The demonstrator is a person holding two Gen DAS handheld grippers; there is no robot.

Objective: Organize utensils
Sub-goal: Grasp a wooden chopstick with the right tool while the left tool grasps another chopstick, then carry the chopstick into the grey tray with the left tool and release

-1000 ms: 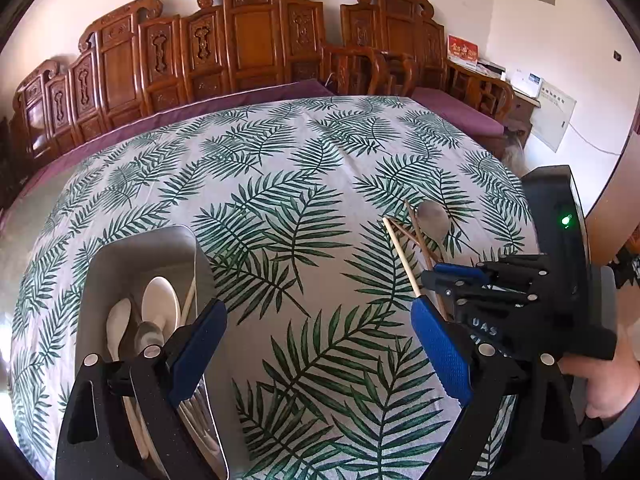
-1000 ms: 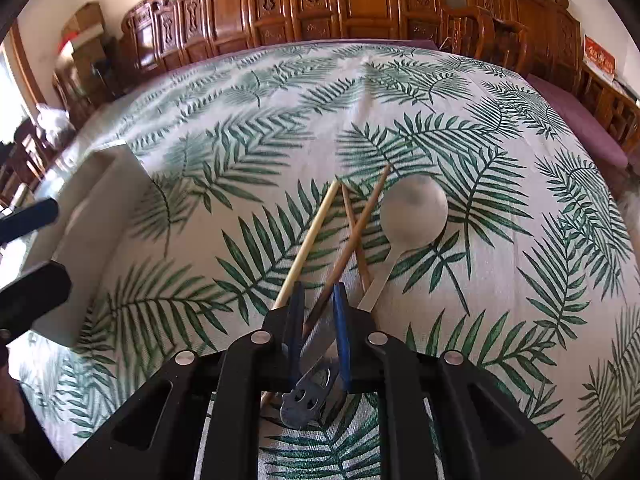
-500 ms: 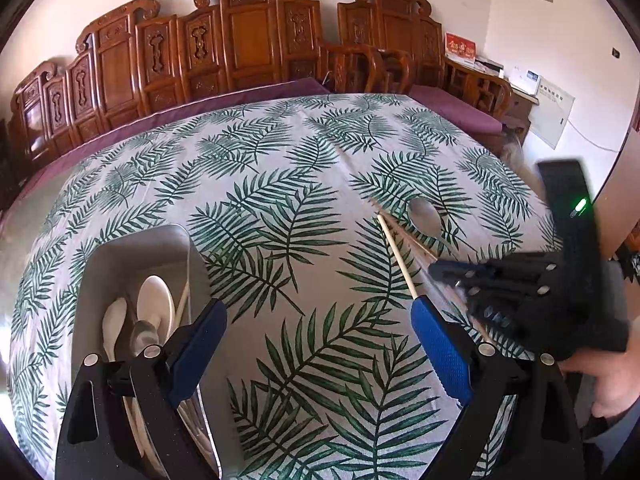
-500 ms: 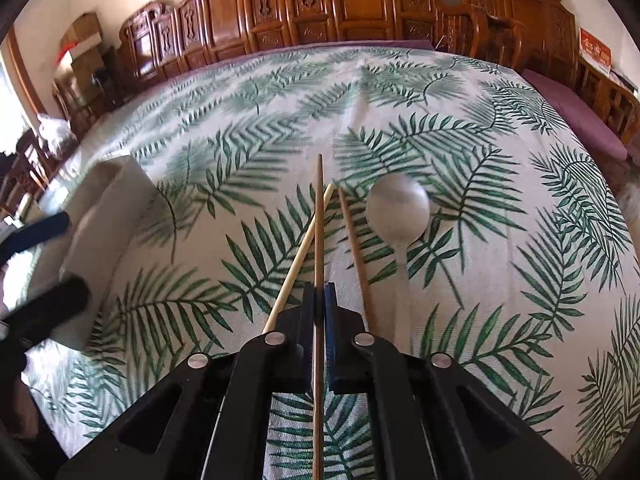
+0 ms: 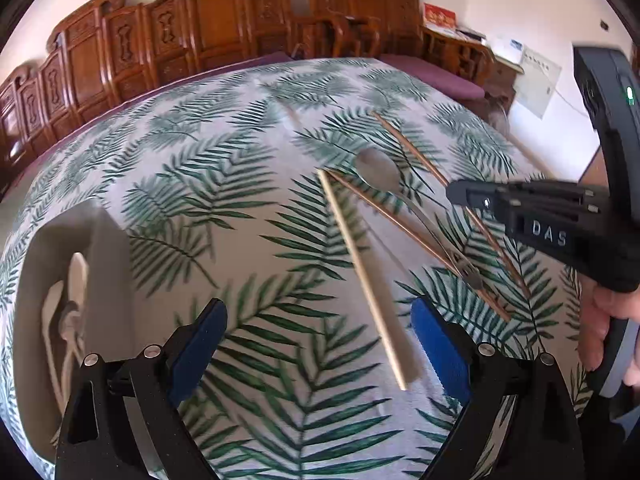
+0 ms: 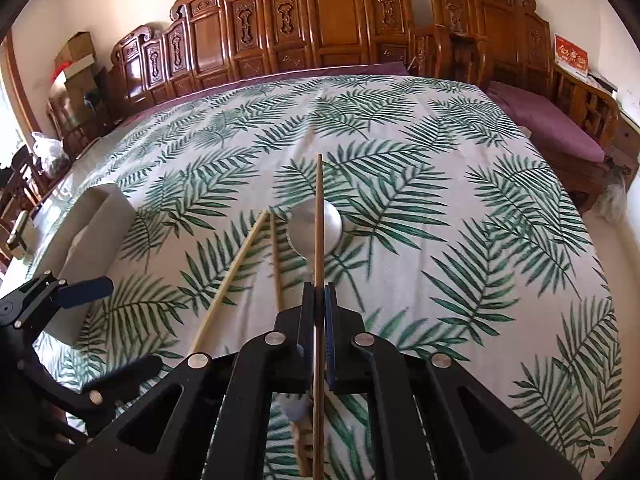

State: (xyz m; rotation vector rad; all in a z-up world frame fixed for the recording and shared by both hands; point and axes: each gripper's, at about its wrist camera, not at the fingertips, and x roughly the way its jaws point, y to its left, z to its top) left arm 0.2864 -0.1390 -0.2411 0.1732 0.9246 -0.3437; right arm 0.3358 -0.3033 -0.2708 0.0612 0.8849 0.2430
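Right gripper (image 6: pixel 319 300) clenched on brown chopstick (image 6: pixel 319 216), shaft jutting ahead of jaws, lifted off cloth. Judged light, stiff, smooth; thin shaft likely to pivot in pads, so hold nearer middle. Left gripper (image 5: pixel 316 344) released, jaws wide, pale chopstick (image 5: pixel 360 272) lying between them. Metal spoon (image 5: pixel 380 176) ahead, second brown chopstick (image 5: pixel 400 220) beside it. White tray (image 5: pixel 104 248) left of left gripper holds spoons (image 5: pixel 74 280), blurred.
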